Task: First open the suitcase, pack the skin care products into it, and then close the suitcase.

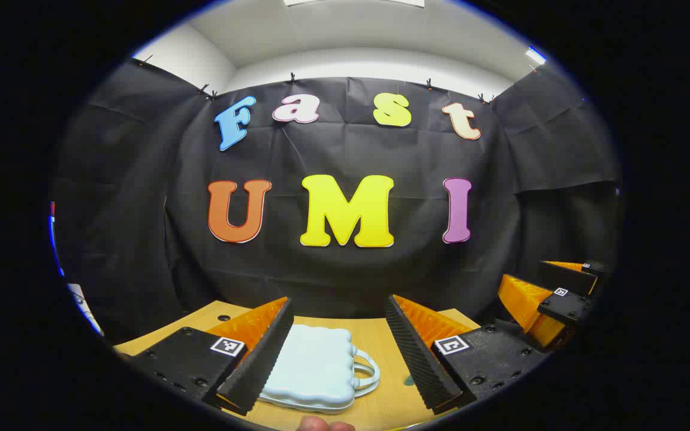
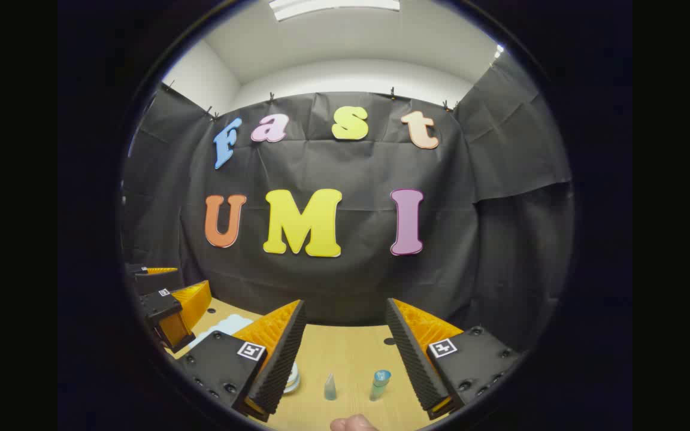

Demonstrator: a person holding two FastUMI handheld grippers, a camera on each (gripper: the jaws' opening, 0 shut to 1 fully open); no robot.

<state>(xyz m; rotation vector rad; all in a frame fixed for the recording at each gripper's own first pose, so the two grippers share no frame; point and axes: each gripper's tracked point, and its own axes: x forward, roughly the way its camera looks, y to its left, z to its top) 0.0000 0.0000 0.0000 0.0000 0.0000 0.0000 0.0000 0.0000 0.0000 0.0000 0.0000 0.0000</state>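
Note:
A small pale blue suitcase (image 1: 315, 368) lies flat and closed on the wooden table (image 1: 381, 341), its handle (image 1: 366, 371) facing right. My left gripper (image 1: 342, 353) hovers open above it, its left finger overlapping the case's left side. In the right gripper view, my right gripper (image 2: 345, 353) is open over the table. Between its fingers stand a small clear pointed tube (image 2: 330, 388) and a blue-capped bottle (image 2: 380, 384); a round jar (image 2: 291, 379) peeks from behind the left finger. The suitcase (image 2: 225, 326) shows there at the far left.
The right gripper (image 1: 551, 299) appears at the right edge of the left gripper view, and the left gripper (image 2: 171, 305) at the left edge of the right gripper view. A fingertip (image 2: 354, 424) shows at the bottom. The black cloth wall rises behind the table.

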